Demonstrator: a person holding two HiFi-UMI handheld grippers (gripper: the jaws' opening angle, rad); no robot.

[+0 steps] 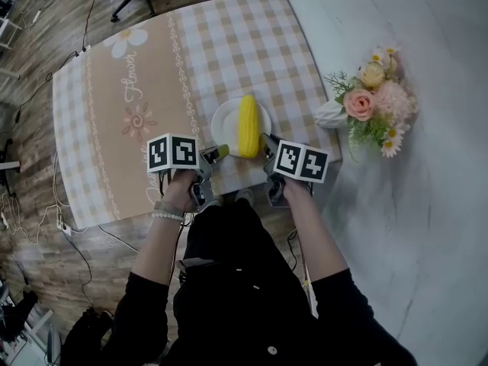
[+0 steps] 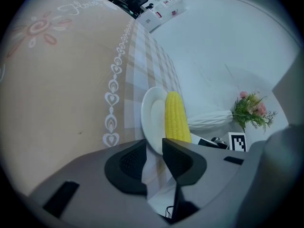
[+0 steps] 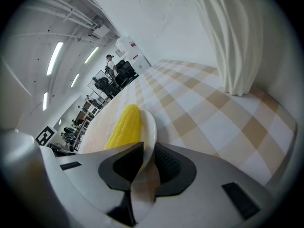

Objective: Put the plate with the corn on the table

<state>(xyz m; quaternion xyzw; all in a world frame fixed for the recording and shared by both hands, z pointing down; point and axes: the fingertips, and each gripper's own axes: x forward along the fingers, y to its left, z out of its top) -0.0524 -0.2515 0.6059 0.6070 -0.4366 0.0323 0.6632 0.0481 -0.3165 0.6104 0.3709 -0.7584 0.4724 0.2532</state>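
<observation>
step: setting plate (image 1: pixel 223 120) with corn (image 1: pixel 248 125) on bench (image 1: pixel 114 128) | left claw (image 2: pixel 154 144), right claw (image 3: pixel 148 149): pinching its near rim | next: check it sits flat, then release

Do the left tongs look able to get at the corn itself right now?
Probably yes, once freed: the left tongs grip the plate by its rim, and the corn lies bare just beyond, with nothing between.

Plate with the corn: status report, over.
Grippers: left gripper and right gripper both shut on plate rim. Corn lying on plate, over checked tablecloth. Flowers off right, clear.
</observation>
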